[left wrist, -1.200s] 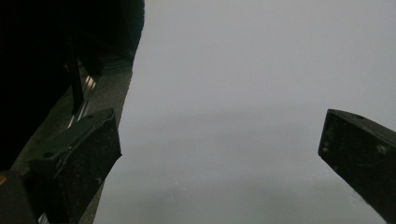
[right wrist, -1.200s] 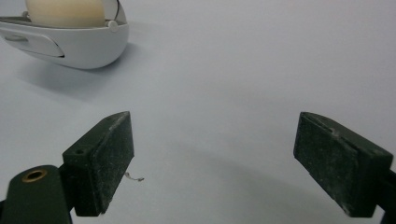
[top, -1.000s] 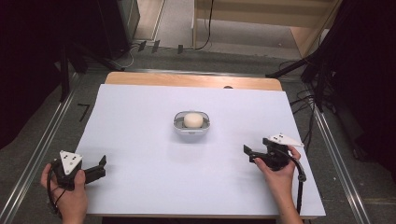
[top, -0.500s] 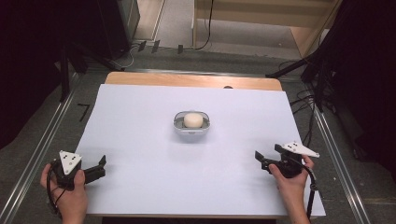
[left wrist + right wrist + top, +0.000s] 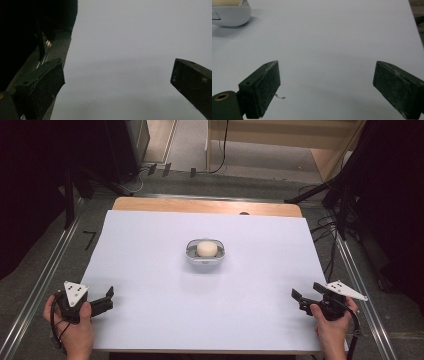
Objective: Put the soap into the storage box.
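I'm looking at a plain white table cover, no pattern on it, with a strip of light wood tabletop showing along its far edge. At the middle I'm seeing a pale grey-white bowl holding a cream-coloured round ball. The left gripper is showing black, topped by a grey three-cornered plate with dark dots; the right gripper is matching it, black with a grey plate. Up close, I'm reading the right gripper's pads as matte black, dusted with pale scuffs, with a brass-coloured ring near the left one. The floor around is looking dull grey.
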Demonstrator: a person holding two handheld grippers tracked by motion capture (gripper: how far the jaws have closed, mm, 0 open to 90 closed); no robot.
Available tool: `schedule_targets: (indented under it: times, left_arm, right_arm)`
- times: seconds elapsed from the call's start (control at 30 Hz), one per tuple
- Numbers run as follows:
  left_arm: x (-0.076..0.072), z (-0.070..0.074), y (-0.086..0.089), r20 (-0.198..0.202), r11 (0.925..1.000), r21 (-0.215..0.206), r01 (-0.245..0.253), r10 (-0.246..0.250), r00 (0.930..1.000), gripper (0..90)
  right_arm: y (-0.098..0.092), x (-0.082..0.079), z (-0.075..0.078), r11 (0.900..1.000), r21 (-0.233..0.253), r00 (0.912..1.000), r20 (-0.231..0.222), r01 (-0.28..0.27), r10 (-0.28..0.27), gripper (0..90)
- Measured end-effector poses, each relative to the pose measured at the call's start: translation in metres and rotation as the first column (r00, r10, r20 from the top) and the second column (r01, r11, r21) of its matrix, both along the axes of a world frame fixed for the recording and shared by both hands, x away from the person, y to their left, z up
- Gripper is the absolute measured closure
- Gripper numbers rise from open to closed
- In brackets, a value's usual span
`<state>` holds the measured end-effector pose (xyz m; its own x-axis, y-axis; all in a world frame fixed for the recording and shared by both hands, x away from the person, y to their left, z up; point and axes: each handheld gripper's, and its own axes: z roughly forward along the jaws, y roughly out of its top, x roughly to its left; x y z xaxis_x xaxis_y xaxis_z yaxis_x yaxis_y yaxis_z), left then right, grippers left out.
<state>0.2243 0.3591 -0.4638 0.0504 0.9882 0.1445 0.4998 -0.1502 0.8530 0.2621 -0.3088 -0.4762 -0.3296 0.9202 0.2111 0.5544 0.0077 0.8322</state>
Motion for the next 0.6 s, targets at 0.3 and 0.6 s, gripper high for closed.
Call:
schedule_targets:
  times: [0.3,0.6]
  left_arm:
    - [0.0,0.0,0.0,0.002,1.0,-0.005,-0.001,0.001,1.0,0.0]
    - [0.0,0.0,0.001,0.002,0.9999,-0.01,0.006,-0.006,1.0,0.0]
  right_arm:
    - [-0.03,-0.016,-0.002,0.998,0.005,0.9985,0.001,0.055,-0.055,7.6]
    - [-0.052,-0.03,-0.004,0.996,0.002,0.9965,0.003,0.084,-0.084,7.6]
